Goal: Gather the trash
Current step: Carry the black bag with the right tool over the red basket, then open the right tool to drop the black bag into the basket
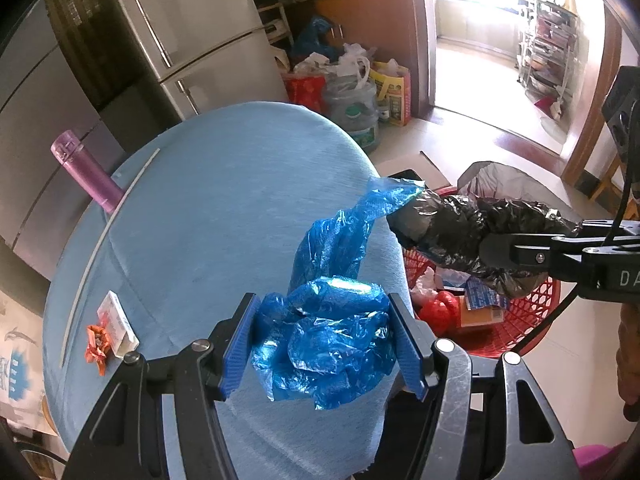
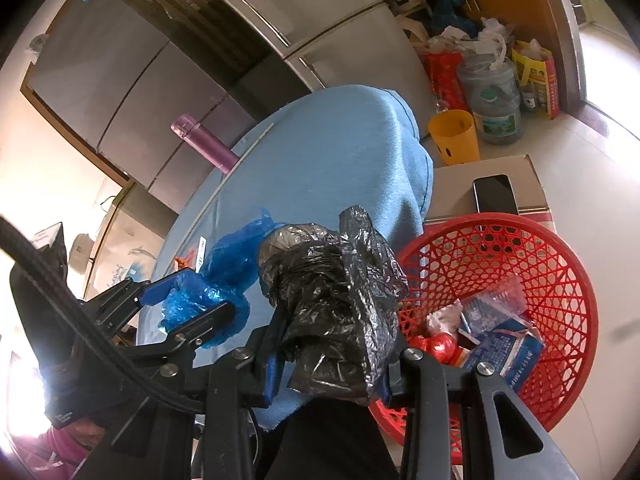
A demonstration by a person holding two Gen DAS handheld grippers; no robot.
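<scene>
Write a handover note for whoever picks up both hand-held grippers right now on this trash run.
Left hand-held gripper: shut on the blue plastic bag, held above the blue-covered table.
Right hand-held gripper: shut on the black plastic bag, beside the table edge, close to the red basket.
Done: the basket on the floor already holds a blue carton, red wrapper and other scraps.
Left: drop both bags into the basket, then fetch the orange wrapper and small white box on the table. The purple bottle looks like no trash.
</scene>
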